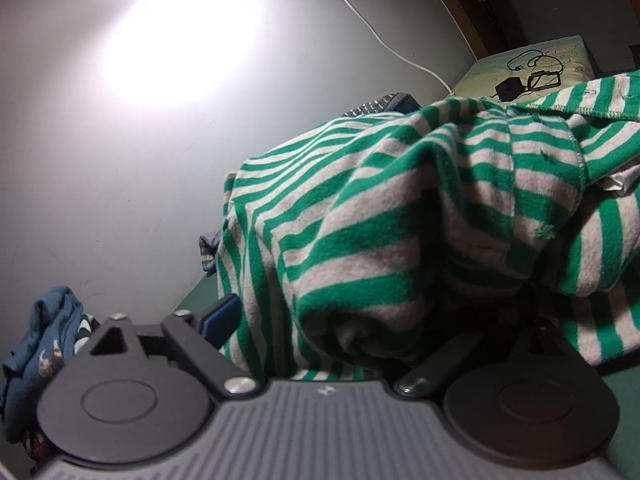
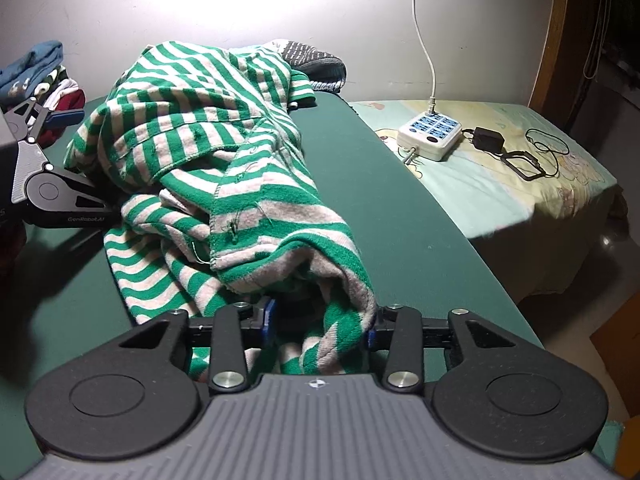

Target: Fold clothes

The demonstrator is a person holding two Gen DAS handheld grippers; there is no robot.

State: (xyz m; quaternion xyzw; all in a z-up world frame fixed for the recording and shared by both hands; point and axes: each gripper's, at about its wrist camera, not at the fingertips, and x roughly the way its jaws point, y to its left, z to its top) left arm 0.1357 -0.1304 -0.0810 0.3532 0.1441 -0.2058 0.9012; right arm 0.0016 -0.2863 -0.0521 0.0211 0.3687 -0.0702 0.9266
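A green-and-cream striped garment (image 2: 208, 128) lies crumpled on the dark green table (image 2: 404, 208). In the right wrist view my right gripper (image 2: 320, 326) is at its near end, jaws partly apart, with a rolled fold of the cloth between the blue pads (image 2: 270, 318); a dark gap shows beside the left pad. My left gripper (image 2: 92, 160) stands wide open at the garment's left edge, its lower finger tucked under the cloth. In the left wrist view the striped garment (image 1: 400, 208) fills the space between the left gripper's (image 1: 376, 316) fingers, hiding the right one.
A pile of clothes topped by a blue piece (image 2: 36, 68) sits at the table's far left. A grey striped garment (image 2: 316, 60) lies behind the striped one. To the right, a bed (image 2: 500, 208) holds a power strip (image 2: 430, 134), a black adapter (image 2: 486, 140) and cables.
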